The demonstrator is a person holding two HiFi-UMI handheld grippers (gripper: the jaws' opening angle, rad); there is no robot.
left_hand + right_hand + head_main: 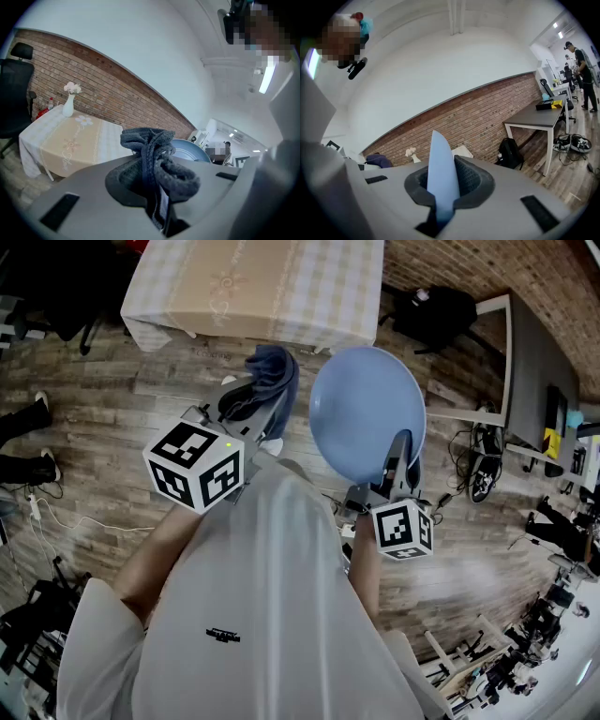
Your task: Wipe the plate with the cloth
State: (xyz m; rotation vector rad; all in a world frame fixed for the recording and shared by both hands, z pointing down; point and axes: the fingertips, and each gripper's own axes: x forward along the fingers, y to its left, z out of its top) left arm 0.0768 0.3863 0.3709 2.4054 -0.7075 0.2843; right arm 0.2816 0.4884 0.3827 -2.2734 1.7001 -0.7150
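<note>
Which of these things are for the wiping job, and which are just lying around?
For the job:
blue plate, in the right gripper
dark cloth, in the left gripper

Just lying about:
table with the checked cover
vase of flowers
black backpack
grey desk

My left gripper (157,197): fingers (89,201) clamp a bunched dark grey cloth (154,159). Just beyond the fingers, to their right, I see a blue plate (191,151); far left of them, a cloth-covered worktop (70,140) carries a white vase (68,107).
</note>
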